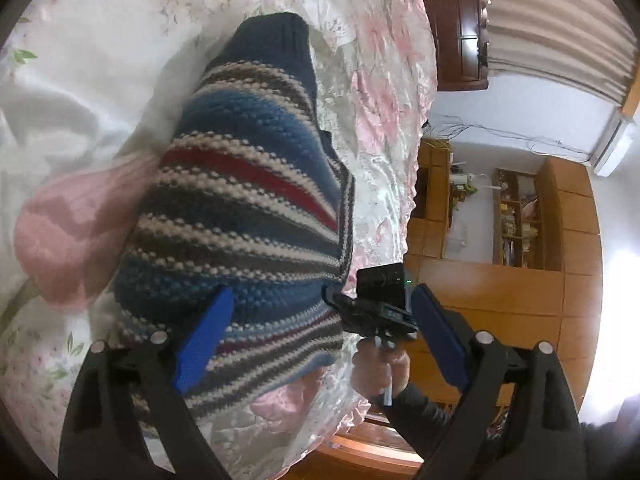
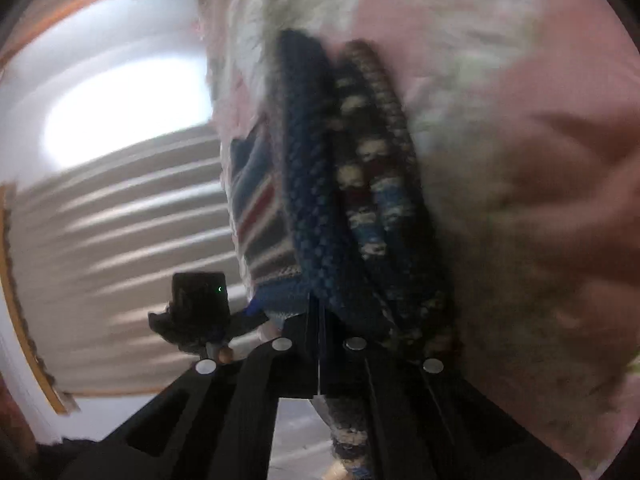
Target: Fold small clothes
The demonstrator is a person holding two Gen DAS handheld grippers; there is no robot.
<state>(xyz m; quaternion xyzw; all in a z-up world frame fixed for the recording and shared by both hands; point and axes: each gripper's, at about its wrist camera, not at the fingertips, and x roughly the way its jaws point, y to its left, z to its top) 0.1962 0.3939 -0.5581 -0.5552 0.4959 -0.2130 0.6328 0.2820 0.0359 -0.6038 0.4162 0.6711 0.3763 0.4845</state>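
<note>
The striped knit sweater [image 1: 248, 216] lies on the floral bedspread [image 1: 380, 128], beside a pink garment [image 1: 76, 232] at nine o'clock. The left gripper [image 1: 320, 340] hangs wide open over its near hem. The right gripper [image 2: 320, 312] fingers are clamped on the sweater's edge at three o'clock. Best carry that edge across evenly, keeping the layers aligned.

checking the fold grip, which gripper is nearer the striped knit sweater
Right. The right gripper is shut on the striped knit sweater's edge, while the left gripper hangs open, one blue finger over it.
</note>
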